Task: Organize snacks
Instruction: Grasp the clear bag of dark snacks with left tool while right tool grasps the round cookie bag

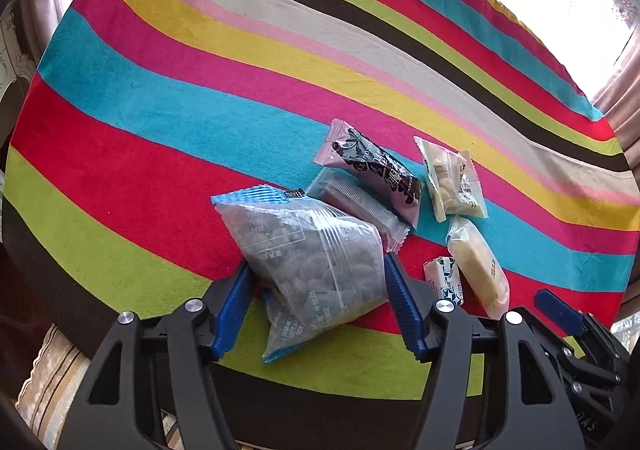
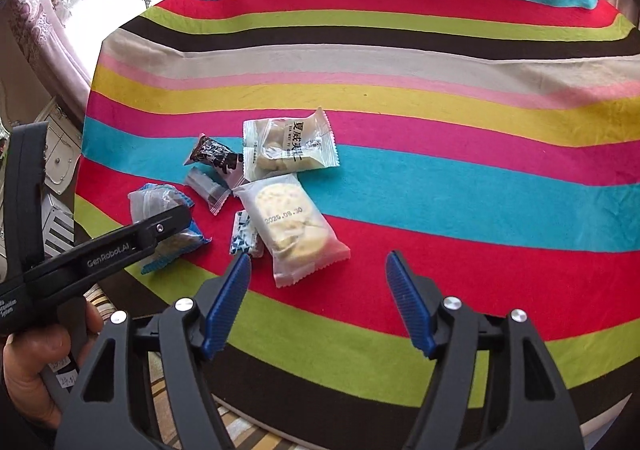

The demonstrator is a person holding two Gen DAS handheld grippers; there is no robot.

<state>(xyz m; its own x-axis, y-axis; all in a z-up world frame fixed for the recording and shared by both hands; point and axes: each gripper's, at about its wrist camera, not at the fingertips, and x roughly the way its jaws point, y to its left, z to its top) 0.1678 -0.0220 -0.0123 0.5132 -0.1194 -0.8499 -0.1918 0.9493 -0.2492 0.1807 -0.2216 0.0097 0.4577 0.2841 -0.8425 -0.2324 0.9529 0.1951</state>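
Striped cloth (image 1: 160,178); left claw (image 1: 316,278) straddles blue-edged bag (image 1: 304,250).

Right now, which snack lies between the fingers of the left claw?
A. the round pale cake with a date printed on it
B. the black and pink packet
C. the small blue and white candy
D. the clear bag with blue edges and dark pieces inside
D: in the left wrist view the clear blue-edged bag sits between the fingers of the left claw.
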